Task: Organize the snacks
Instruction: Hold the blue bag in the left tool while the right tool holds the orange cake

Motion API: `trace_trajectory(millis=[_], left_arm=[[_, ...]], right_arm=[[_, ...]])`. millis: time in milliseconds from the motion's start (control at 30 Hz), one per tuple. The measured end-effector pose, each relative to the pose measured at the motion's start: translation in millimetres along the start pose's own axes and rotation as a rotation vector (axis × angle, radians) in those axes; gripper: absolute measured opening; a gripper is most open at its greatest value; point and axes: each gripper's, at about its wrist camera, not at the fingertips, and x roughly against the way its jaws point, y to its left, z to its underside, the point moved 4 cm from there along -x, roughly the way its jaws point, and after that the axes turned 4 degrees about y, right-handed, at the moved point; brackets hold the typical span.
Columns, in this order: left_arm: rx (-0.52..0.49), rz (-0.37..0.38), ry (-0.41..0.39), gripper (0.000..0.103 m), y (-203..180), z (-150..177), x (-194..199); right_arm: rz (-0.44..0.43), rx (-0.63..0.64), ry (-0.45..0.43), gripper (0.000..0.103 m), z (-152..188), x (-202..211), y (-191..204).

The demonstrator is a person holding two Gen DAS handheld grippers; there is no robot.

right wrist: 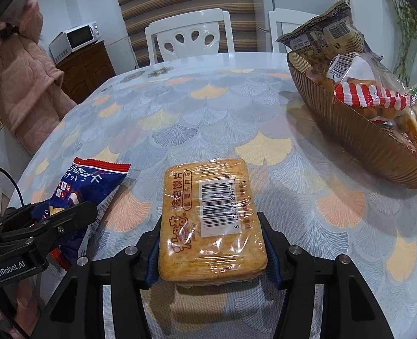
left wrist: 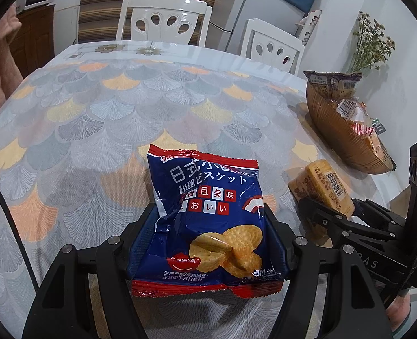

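**Two snack packs gripped, bowl waiting at the right**

Left wrist view: the left hand-held gripper (left wrist: 208,243) pinches a blue biscuit bag (left wrist: 208,217) across its lower half, the pads pressing in on both side edges. The bag is puffy foil, light and soft, and probably slippery; the round biscuits inside will likely crack if squeezed hard, so a hold low on the body near the bottom seam, as here, looks sensible. It sits just above the counter (left wrist: 95,107), near its front edge. To the right, the brown ribbed bowl (left wrist: 330,130) already carries several packs, and the other gripper shows beside it with an orange pack.

Right wrist view: the right hand-held gripper (right wrist: 212,251) has its pads against the long sides of a flat cracker pack (right wrist: 211,217), barcode side up. The jaws are clamped on it near the lower end. The pack looks stiff and slab-like under tight clear wrap, easy to hold by its edges, though the wrap may slide and the crackers could snap under pressure. The bowl (right wrist: 358,141) stands well apart, up and right, and both packs most likely belong there.
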Motion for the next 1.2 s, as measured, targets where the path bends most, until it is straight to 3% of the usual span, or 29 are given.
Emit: trace_trajectory(millis=[1200], left_arm=[[-0.037,-0.029,0.004,0.068,-5.4,0.1,-3.3]], right_arm=[[-0.023,-0.014,-0.021,0.054,-1.5,4.1,-2.5]])
